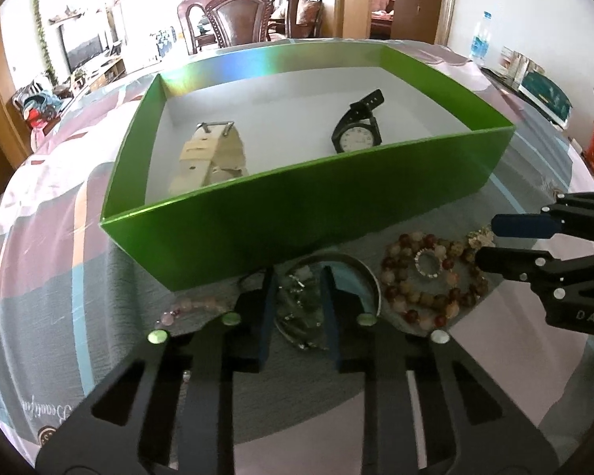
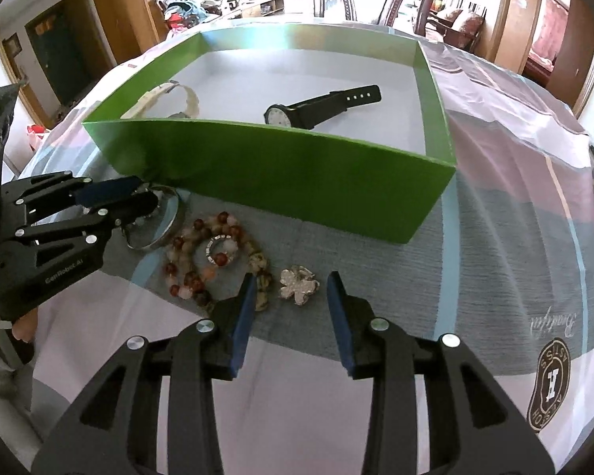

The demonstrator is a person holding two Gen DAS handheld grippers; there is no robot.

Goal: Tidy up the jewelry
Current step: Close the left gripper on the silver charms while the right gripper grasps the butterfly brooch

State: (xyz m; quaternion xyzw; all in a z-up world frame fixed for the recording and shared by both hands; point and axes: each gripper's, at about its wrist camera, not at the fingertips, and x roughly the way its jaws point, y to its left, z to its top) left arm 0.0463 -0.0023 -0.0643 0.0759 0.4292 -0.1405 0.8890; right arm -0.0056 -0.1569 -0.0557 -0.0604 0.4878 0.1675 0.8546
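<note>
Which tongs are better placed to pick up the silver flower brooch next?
The right tongs: they stand open with the brooch between their tips. The left tongs sit over a green chain by the bangle.

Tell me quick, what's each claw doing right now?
Left claw: closing around a greenish jewelry piece; firm grip cannot be told.
Right claw: open, empty, straddling the silver flower brooch.

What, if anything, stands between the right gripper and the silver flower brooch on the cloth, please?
Nothing visible does. The brooch lies bare on the tablecloth, just ahead of the right gripper, whose jaws stand open. The bead bracelet lies beside its left jaw, not in the path.
</note>
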